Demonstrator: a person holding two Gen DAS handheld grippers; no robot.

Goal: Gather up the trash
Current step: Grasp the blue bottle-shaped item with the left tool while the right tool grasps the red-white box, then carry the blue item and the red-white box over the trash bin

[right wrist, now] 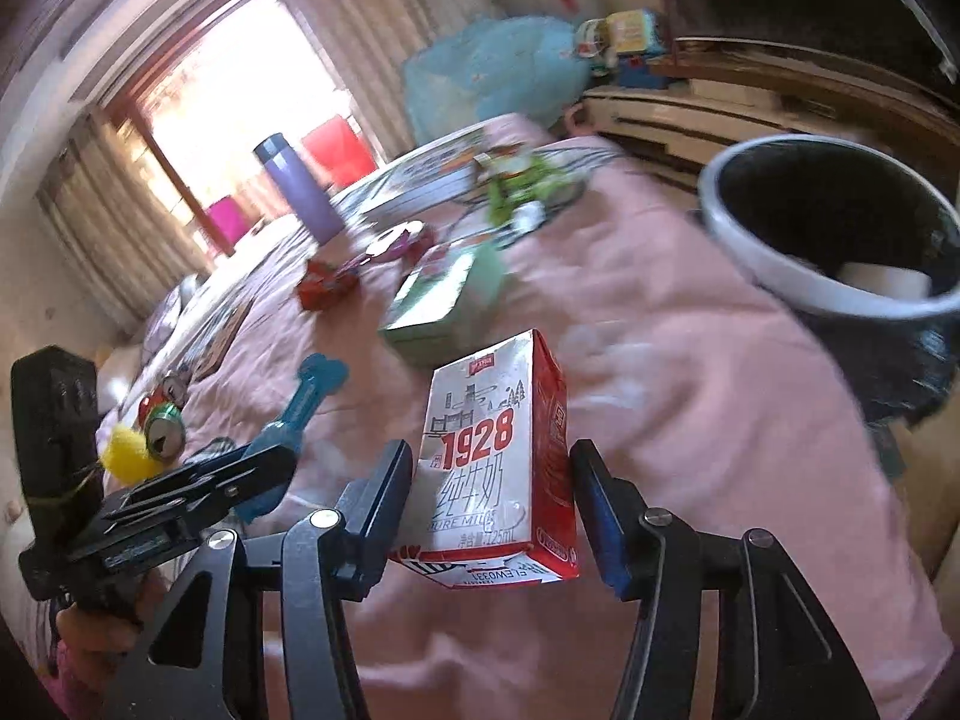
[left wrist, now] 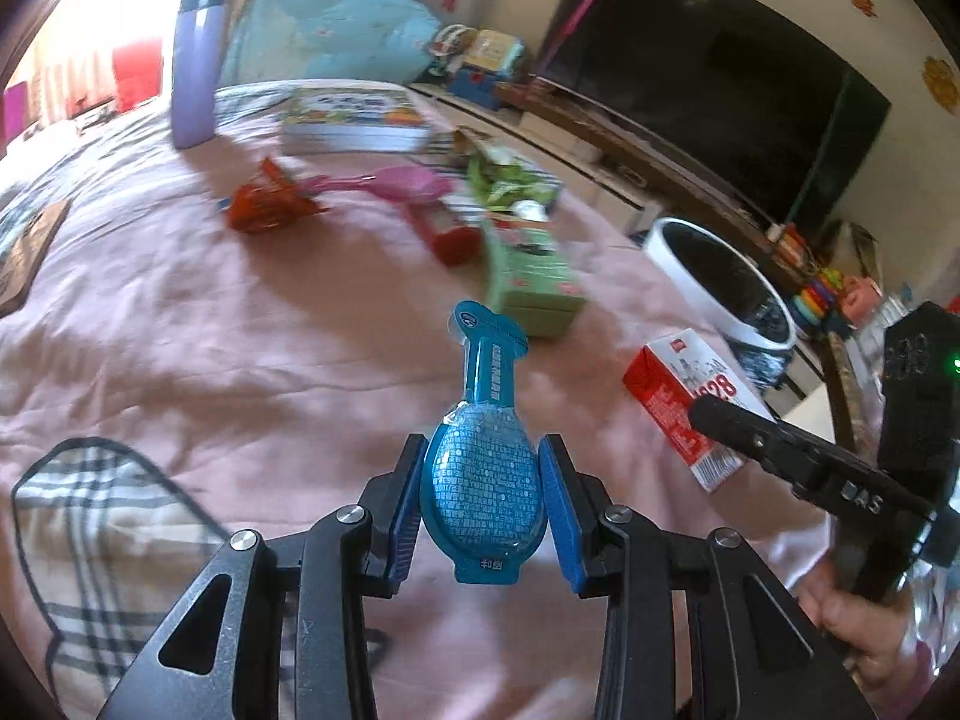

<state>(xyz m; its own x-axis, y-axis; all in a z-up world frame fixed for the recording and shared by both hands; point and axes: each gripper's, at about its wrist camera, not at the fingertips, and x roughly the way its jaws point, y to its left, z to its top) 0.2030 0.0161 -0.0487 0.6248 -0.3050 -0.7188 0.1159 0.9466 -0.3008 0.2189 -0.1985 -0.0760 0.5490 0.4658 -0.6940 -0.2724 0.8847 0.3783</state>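
My left gripper [left wrist: 483, 468] is shut on a blue plastic pouch [left wrist: 483, 474] and holds it above the pink bedspread [left wrist: 180, 330]. My right gripper [right wrist: 492, 498] is shut on a red-and-white milk carton [right wrist: 498, 456]; the carton also shows in the left wrist view [left wrist: 684, 396]. The pouch shows in the right wrist view [right wrist: 306, 396]. A white bin with a black liner [right wrist: 840, 222] stands past the bed's right edge, also seen in the left wrist view [left wrist: 720, 282].
On the bed lie a green carton [left wrist: 534, 276], an orange wrapper [left wrist: 270, 204], a pink scoop [left wrist: 402, 183], a red packet [left wrist: 450, 234], green wrappers [left wrist: 510, 177], books [left wrist: 354, 117] and a purple flask [left wrist: 195, 66]. A can [right wrist: 163, 429] and yellow fluff [right wrist: 126, 450] lie left.
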